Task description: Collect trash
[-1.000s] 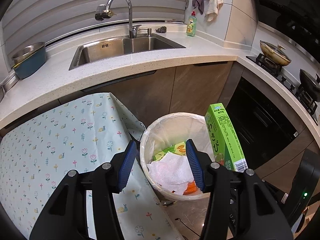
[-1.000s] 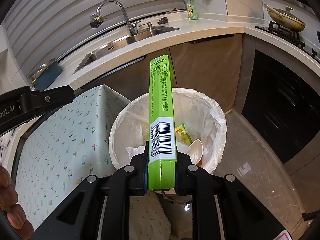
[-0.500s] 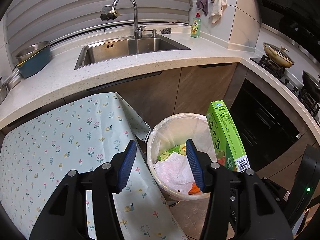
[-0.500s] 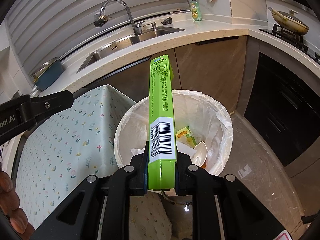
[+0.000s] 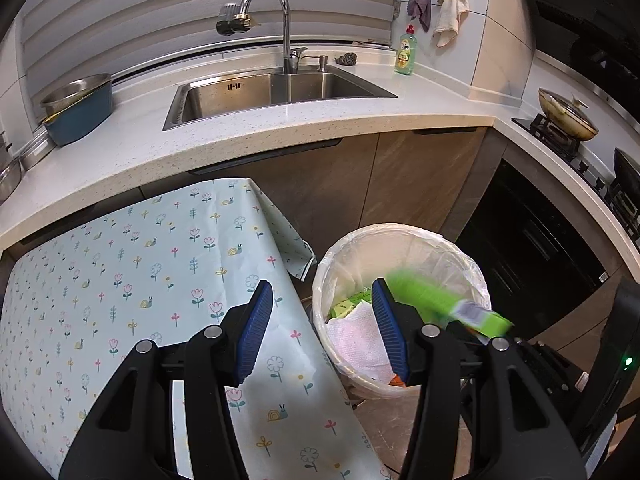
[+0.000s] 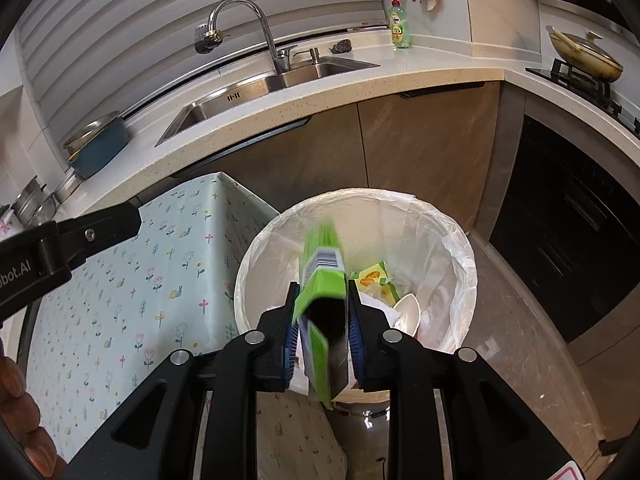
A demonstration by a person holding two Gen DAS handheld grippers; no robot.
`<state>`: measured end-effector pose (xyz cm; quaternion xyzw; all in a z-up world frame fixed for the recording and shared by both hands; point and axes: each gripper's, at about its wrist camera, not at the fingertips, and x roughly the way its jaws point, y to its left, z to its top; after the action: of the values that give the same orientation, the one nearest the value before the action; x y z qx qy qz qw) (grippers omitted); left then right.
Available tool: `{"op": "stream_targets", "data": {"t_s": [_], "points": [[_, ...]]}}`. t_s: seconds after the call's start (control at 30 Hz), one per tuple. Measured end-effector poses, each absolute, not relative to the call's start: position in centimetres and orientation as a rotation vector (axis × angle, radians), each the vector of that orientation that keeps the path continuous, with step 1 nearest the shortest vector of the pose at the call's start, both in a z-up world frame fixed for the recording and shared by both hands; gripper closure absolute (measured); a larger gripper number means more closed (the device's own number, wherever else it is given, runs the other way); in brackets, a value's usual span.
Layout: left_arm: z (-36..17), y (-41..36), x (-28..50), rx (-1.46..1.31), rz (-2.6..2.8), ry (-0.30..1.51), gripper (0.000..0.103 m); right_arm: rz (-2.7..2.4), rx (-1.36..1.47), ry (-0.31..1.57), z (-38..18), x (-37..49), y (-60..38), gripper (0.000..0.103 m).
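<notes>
the right gripper (image 6: 320, 320) has just been opening its jaws, and the green box (image 6: 322, 280) sits loosely between them, blurred and tipping forward over the bin (image 6: 460, 240); the pads no longer seem to press on it, so i judge it is dropping. in the left wrist view the same box shows as a green streak above the bin's near side. the left gripper (image 5: 322, 330) hangs with its jaws about half apart and nothing between them, over the edge of the flowered tablecloth (image 5: 120, 280).

as for progress, the bin already holds a white paper towel (image 5: 360, 340), yellow and green wrappers (image 6: 374, 276) and a white curved piece that may be a spoon. the cloth shows no litter in either view, so this box looks like one of the last pieces, though parts of the table are hidden.

writing: the box carries a barcode; its other print is too blurred. the left gripper's arm, seen from the right wrist, reads "bot.ai". farther off, the green soap bottle (image 5: 406, 52) by the sink (image 5: 280, 88) has a label too small to read.
</notes>
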<state>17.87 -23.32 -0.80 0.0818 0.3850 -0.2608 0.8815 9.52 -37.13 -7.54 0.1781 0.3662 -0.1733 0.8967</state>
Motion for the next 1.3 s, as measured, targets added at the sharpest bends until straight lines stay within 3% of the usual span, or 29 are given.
{"op": "stream_targets", "data": {"t_s": [0.07, 0.5, 0.83, 1.03, 1.1, 1.3], "points": [[-0.8, -23.0, 17.9, 0.166, -0.533, 0.797, 0.046, -0.366, 0.370, 0.740, -7.1, 9.6, -37.1, 0.066], [-0.6, -20.6, 17.9, 0.153, -0.492, 0.788, 0.042, -0.333, 0.345, 0.719, -5.5, 9.7, -35.2, 0.065], [-0.7, -18.5, 17.0, 0.155, -0.454, 0.781, 0.037, -0.309, 0.306, 0.717, -4.6, 8.7, -33.4, 0.058], [-1.0, -17.4, 16.0, 0.171, -0.432, 0.773, 0.033, -0.312, 0.277, 0.726, -4.4, 7.3, -32.8, 0.048], [-1.1, -17.1, 15.5, 0.175, -0.424, 0.768, 0.031, -0.323, 0.265, 0.726, -4.3, 6.6, -32.6, 0.039], [-1.8, -16.7, 14.0, 0.204, -0.408, 0.756, 0.023, -0.334, 0.236, 0.730, -4.0, 4.9, -32.4, 0.026]]}}
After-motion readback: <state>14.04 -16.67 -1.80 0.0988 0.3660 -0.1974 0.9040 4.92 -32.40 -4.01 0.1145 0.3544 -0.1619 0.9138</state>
